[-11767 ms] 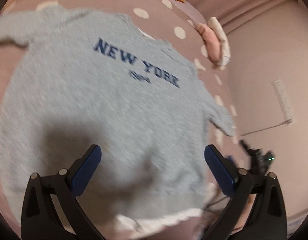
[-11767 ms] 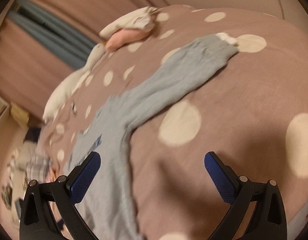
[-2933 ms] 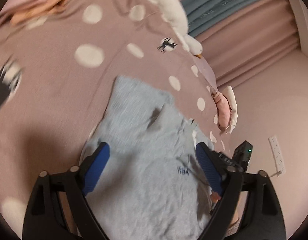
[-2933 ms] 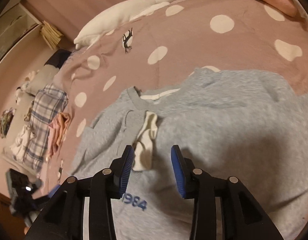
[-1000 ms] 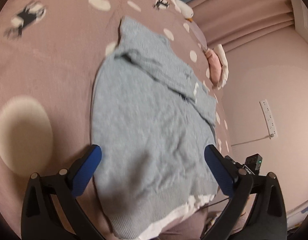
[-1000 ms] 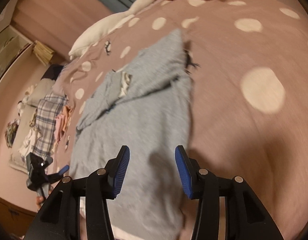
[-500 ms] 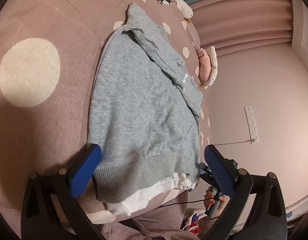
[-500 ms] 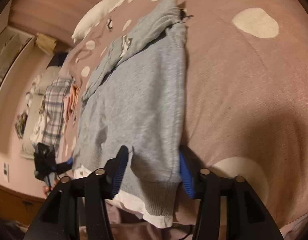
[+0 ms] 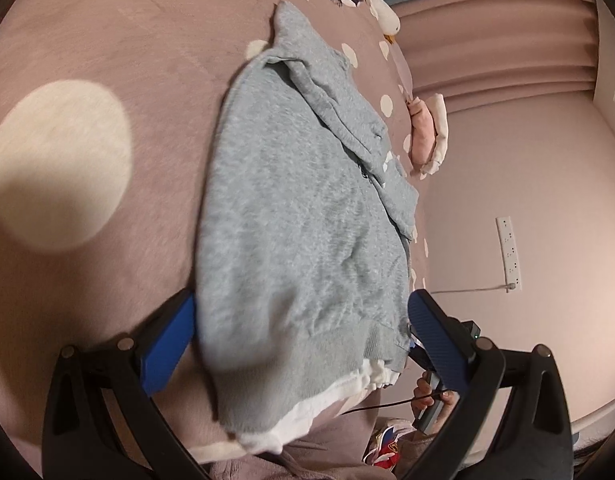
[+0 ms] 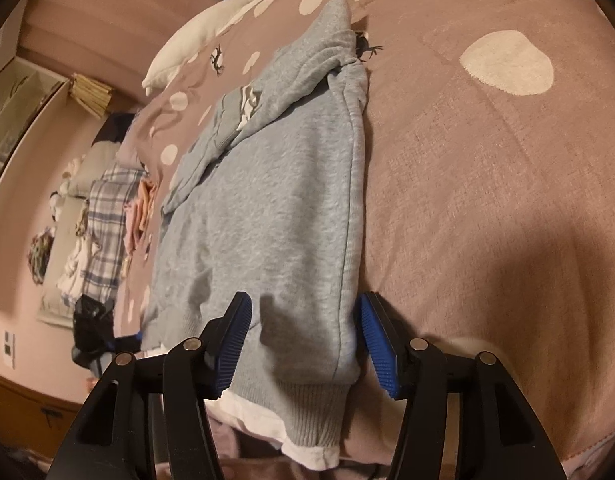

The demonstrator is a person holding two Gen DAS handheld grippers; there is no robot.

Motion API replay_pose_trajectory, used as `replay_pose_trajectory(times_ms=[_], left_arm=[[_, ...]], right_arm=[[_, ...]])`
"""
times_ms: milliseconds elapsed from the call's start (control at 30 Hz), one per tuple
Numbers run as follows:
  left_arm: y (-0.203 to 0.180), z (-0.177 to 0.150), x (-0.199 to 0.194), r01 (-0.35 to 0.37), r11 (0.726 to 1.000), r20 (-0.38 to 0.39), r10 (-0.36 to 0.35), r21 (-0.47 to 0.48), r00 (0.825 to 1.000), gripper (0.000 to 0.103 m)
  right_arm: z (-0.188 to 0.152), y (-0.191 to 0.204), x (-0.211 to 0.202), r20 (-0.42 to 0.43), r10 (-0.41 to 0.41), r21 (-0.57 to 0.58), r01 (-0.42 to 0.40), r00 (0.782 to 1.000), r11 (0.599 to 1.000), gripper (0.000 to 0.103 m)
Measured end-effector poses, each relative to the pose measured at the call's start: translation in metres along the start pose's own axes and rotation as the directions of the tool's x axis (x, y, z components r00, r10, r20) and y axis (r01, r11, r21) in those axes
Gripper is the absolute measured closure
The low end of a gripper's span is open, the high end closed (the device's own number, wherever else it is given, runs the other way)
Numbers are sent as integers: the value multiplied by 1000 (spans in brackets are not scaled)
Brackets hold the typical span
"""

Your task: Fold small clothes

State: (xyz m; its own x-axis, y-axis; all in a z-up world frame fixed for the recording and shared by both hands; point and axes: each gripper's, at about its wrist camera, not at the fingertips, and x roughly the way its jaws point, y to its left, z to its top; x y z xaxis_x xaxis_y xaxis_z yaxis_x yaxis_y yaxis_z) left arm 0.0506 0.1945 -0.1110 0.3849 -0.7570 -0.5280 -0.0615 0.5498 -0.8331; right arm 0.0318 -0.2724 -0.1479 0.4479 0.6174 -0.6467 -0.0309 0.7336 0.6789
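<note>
A grey sweatshirt [image 9: 299, 208] lies partly folded on a bed's mauve polka-dot blanket [image 9: 107, 240], filling the centre of both views, its sleeves folded across the upper part and its ribbed hem with white trim at the bottom. The left gripper [image 9: 303, 332] has its jaws wide, straddling the hem's lower corners without pressing. The right gripper [image 10: 305, 344] has jaws half-spread around the hem's right corner, pads clear of the cloth. A plush goose [image 10: 211, 28] rests at the upper left of the right view. No containers show.
</note>
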Motion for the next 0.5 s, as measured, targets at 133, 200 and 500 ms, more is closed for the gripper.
replay_pose_trajectory(times_ms=[133,200,500], left_arm=[[-5,8,11,7,1000,-12,-7,6,1000,0],[-9,7,13,10,1000,-17,-10,16,1000,1],[-5,-23,2,65,998,-71,-65,-13,995,2]], right_arm=[[9,1,8,12,16,1,-16,1000,1000,47],[13,2,13,12,29,1,-29,1000,1000,47],[-5,15,9,-66,45,-50,-48,997,998,47]])
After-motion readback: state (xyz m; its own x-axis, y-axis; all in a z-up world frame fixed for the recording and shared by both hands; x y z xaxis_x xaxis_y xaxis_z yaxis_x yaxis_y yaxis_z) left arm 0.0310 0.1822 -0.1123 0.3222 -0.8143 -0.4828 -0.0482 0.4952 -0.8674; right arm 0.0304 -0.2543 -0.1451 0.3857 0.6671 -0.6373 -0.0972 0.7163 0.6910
